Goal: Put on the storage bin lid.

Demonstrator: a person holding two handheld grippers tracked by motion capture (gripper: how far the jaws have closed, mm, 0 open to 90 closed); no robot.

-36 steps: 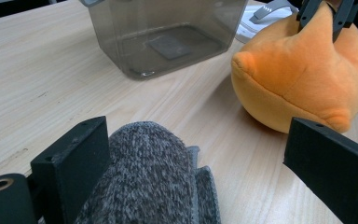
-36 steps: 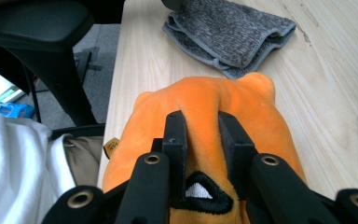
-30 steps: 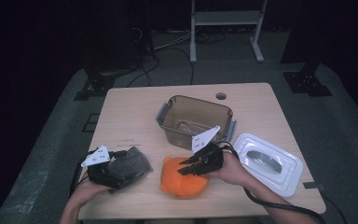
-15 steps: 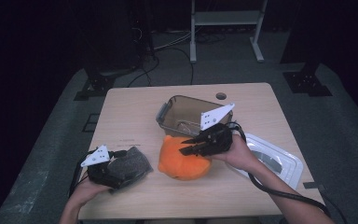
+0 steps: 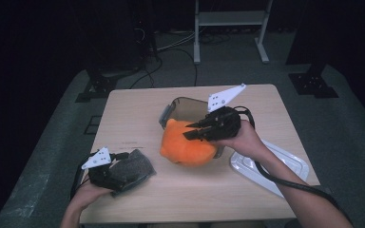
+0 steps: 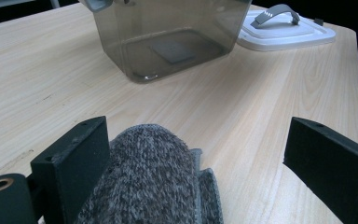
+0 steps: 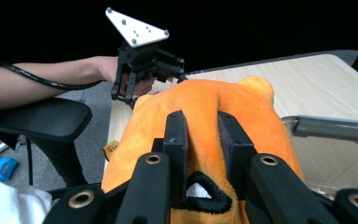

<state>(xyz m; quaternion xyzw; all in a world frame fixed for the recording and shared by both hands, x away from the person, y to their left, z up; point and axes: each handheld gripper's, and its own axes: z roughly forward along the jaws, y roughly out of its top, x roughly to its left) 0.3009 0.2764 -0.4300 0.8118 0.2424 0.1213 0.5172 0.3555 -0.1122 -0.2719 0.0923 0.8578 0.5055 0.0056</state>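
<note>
An orange plush toy [image 5: 187, 148] hangs above the table, in front of a clear grey bin [image 5: 179, 105]. My right gripper [image 5: 191, 133] is shut on it, and in the right gripper view a fold of the orange plush toy [image 7: 242, 100] is pinched between the jaws of the right gripper [image 7: 200, 120]. At the front left, my left gripper [image 5: 121, 174] rests on the table over a grey knit cloth [image 5: 134, 166]. In the left gripper view, the left gripper [image 6: 196, 129] is open and wide. The grey knit cloth [image 6: 151, 179] lies between the jaws, against the left one.
The bin [image 6: 168, 35] stands open near the table's middle, with a flat dark square on its floor. Its white lid [image 5: 272, 164] with a grey handle lies at the right front. The wooden table [image 5: 133, 118] has bare room at left and back.
My right gripper has risen and moved back toward the bin, lifting the orange plush toy off the table. The left gripper and knit cloth have stayed put.
</note>
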